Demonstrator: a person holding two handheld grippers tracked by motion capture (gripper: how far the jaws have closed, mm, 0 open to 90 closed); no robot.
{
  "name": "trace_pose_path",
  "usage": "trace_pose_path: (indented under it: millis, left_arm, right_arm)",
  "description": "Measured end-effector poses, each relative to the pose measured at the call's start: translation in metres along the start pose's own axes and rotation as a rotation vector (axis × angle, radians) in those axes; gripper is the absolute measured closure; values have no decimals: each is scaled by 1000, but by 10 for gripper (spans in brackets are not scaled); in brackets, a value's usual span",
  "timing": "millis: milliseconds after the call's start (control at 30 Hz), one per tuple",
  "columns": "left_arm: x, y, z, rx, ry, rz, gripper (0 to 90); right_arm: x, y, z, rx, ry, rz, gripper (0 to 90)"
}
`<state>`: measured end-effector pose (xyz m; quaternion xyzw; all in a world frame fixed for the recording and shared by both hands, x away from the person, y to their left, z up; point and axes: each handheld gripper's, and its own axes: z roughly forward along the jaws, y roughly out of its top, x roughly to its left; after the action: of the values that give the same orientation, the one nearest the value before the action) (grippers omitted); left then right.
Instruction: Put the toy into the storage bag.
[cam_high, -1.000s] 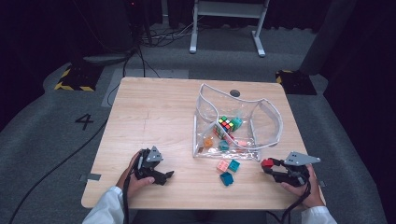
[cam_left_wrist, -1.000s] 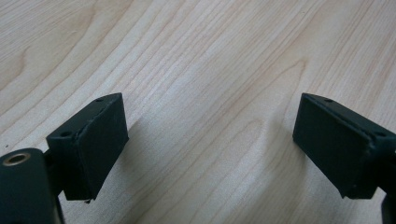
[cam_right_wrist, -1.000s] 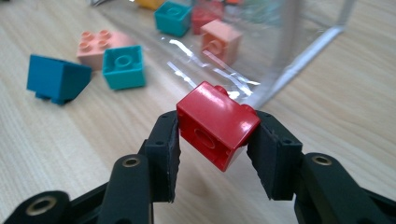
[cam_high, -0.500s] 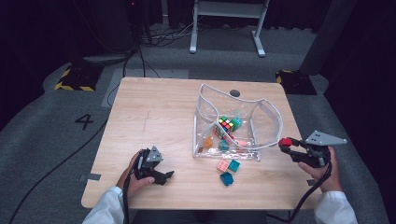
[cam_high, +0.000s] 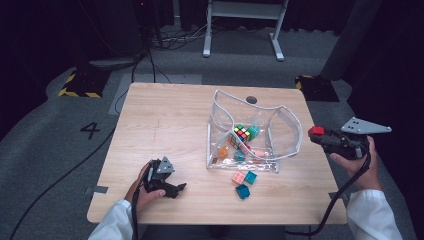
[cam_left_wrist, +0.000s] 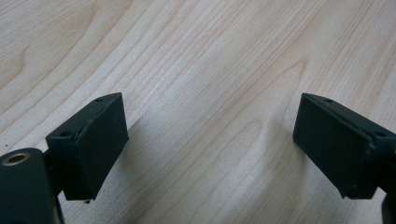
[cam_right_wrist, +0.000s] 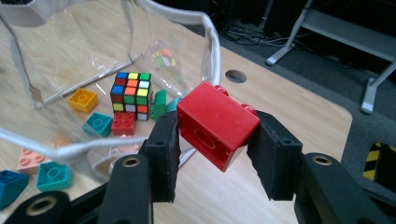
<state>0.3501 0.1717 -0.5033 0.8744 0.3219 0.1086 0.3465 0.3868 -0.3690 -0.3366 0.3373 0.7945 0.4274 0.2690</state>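
My right gripper (cam_high: 316, 133) is shut on a red brick (cam_right_wrist: 216, 123) and hangs in the air just right of the clear plastic bag (cam_high: 287, 120), above the table's right edge. The bag (cam_right_wrist: 211, 46) stands open and holds a colour cube (cam_right_wrist: 131, 94), a yellow brick (cam_right_wrist: 82, 100) and several other small bricks. A pink brick (cam_high: 238, 177) and two teal bricks (cam_high: 243, 191) lie on the table in front of the bag. My left gripper (cam_high: 181, 188) rests open on the wood near the front left, its jaws wide apart over bare table (cam_left_wrist: 205, 93).
The wooden table (cam_high: 165, 115) has a round cable hole (cam_high: 251, 100) behind the bag. Grey floor with cables, a marked number and a white frame stand surrounds it. Bare wood spreads across the table's left half.
My right gripper has lifted the red brick from the table's front right and carried it up and away, level with the bag's right side. The left gripper has stayed put.
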Motion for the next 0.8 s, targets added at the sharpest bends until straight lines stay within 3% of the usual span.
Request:
trace_pose_path:
  millis: [433, 800]
  left_arm:
    - [0, 0, 0, 1, 0, 1, 102]
    - [0, 0, 0, 1, 0, 0, 102]
  right_arm:
    - [1, 41, 5, -22, 28, -48, 550]
    - [20, 64, 33, 12, 111, -109, 550]
